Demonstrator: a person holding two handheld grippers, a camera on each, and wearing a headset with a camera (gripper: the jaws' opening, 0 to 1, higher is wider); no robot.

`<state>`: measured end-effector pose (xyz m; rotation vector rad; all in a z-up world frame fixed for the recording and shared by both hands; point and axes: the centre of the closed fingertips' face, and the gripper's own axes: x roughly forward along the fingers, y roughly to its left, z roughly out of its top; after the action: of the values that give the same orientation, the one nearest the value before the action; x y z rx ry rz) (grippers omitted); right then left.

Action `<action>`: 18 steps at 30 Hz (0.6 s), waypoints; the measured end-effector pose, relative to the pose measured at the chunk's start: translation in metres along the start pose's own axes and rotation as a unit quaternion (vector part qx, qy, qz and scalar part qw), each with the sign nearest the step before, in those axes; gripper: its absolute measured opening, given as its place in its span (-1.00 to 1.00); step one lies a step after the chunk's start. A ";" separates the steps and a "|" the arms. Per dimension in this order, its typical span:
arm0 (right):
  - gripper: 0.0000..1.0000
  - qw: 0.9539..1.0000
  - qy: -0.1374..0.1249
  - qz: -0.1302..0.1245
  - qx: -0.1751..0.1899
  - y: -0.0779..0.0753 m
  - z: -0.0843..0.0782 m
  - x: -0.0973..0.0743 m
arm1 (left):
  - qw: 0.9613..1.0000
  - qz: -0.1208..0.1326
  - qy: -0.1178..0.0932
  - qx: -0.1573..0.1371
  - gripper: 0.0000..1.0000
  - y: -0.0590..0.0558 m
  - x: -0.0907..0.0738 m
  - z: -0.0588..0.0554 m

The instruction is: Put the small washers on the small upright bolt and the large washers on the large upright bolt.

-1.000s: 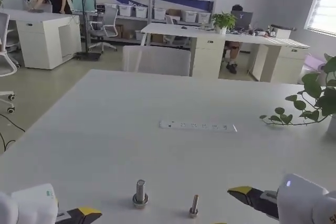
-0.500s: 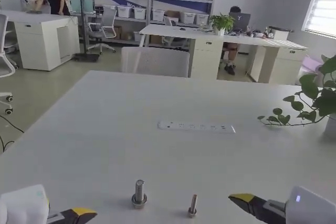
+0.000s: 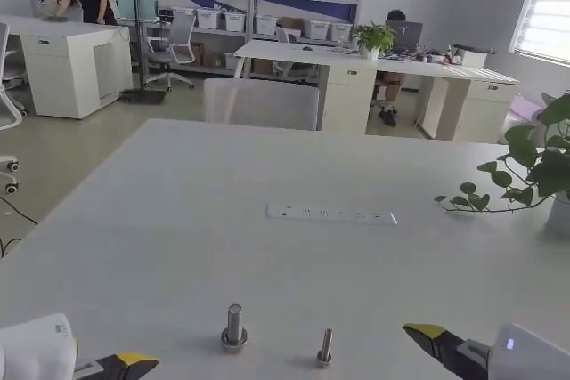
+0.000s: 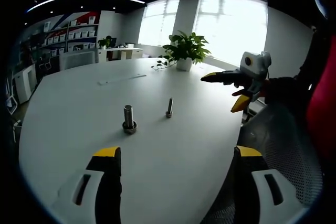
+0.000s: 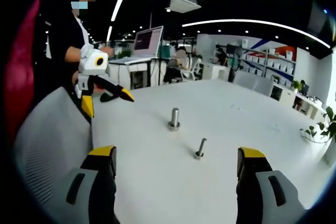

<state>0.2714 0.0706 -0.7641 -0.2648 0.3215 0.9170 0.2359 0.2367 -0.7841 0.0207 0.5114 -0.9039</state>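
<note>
White tabletop spreads out ahead of you in the head view. Near its front edge the large upright bolt stands to the left of the small upright bolt, the two apart from each other. Your left gripper pokes in at the bottom left corner and your right gripper at the bottom right, each showing one yellow tip. A power strip lies farther back at mid-table, and a leafy plant sits at the right edge.

From the left gripper view, your left gripper has its jaws spread wide with nothing between them. Both bolts stand on the table beyond, the large upright bolt nearer. The right gripper hangs over the table's edge, jaws parted.

From the right gripper view, your right gripper is spread wide and empty too. The small upright bolt is nearer, the large upright bolt behind it. The left gripper hovers at the left, jaws parted and empty.
</note>
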 end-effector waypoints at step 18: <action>1.00 1.000 0.006 -0.003 0.001 -0.004 -0.006 0.000 | 1.000 0.000 0.004 -0.002 0.80 0.001 0.001 -0.003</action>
<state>0.2739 0.0656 -0.7691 -0.2689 0.3334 0.9095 0.2357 0.2372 -0.7874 0.0207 0.5209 -0.9030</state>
